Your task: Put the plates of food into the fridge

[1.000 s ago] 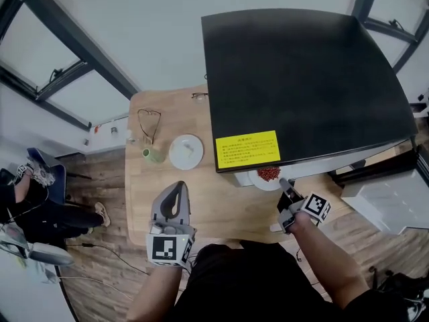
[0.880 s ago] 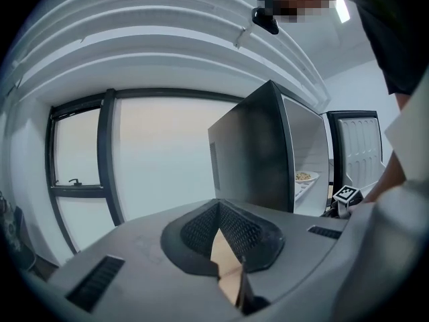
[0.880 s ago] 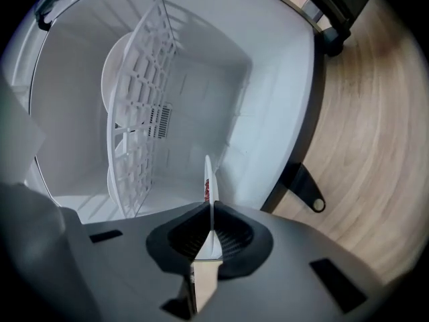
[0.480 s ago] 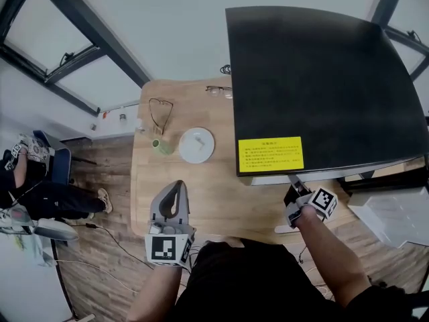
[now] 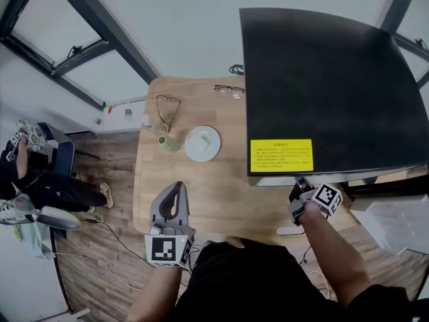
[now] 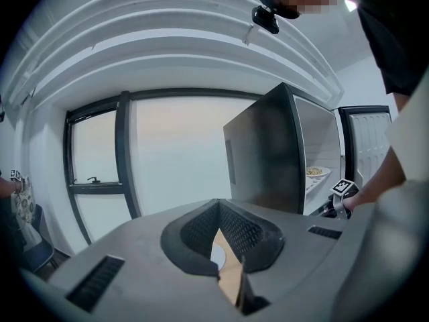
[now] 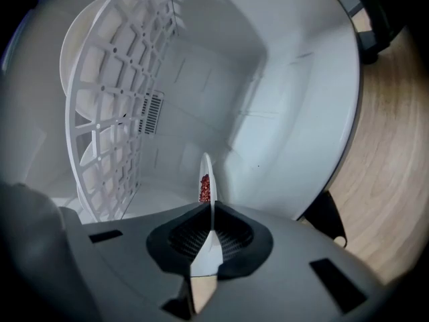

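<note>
My right gripper [image 7: 211, 230] is shut on the rim of a white plate of red food [image 7: 206, 178], seen edge-on inside the white fridge cavity [image 7: 295, 99]. From the head view the right gripper [image 5: 299, 180] reaches under the black fridge top [image 5: 322, 79], which hides that plate. A second white plate [image 5: 202, 143] rests on the wooden table [image 5: 221, 193]. My left gripper [image 5: 179, 185] hovers near the table's front edge, shut and empty. In the left gripper view the left gripper [image 6: 221, 260] points toward the fridge [image 6: 268, 159], where another plate of food [image 6: 315, 172] sits on a shelf.
A white wire shelf [image 7: 120, 113] stands left of the held plate, with a plate [image 7: 80, 52] behind it. A green cup [image 5: 165, 141] and two pairs of glasses [image 5: 167, 107] [image 5: 230, 90] lie on the table. A person [image 5: 27, 180] sits at far left.
The right gripper has carried the red-food plate forward under the fridge top, so the head view no longer shows it. The left gripper stays low by the table's front edge.
</note>
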{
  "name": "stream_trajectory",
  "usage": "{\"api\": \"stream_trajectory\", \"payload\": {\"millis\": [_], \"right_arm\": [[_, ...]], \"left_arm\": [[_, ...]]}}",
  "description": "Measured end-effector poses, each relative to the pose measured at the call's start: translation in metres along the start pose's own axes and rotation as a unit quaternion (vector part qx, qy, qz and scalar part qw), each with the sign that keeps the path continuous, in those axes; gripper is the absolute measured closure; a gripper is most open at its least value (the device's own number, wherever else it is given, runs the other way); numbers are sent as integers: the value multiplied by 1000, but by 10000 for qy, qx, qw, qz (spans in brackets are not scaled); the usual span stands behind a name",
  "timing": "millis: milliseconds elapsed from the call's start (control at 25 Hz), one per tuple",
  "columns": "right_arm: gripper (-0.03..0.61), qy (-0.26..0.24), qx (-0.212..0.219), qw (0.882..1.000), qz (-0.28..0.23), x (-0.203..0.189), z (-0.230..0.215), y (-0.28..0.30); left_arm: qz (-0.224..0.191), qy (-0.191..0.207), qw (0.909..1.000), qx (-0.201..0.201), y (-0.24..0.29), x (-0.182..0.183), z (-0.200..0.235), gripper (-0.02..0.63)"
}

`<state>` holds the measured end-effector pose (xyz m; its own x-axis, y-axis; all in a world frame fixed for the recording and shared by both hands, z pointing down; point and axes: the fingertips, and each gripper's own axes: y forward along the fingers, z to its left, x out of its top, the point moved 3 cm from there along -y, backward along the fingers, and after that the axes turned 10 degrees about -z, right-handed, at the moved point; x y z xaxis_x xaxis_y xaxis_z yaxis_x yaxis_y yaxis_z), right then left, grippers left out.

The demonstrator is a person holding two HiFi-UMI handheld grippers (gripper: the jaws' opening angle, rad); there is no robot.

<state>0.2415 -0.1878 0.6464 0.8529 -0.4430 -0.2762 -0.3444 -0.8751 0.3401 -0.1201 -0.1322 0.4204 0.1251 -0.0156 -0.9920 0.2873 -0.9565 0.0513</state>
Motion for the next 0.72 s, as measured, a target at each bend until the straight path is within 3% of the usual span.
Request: {"api": "stream_trajectory", "payload": {"millis": [240,440,720], "right_arm": [[545,12,-109,9999,34,0,0,5],[545,124,258,9996,-17,-1,7,9],[545,139,-19,9999,71,-7,3,3]], "left_arm": [[-15,16,10000,67,-7,1,1,611],[-1,-39,9997,232,-17,0,7,611],[-82,-56,9991,422,-28,5,17,611]]}}
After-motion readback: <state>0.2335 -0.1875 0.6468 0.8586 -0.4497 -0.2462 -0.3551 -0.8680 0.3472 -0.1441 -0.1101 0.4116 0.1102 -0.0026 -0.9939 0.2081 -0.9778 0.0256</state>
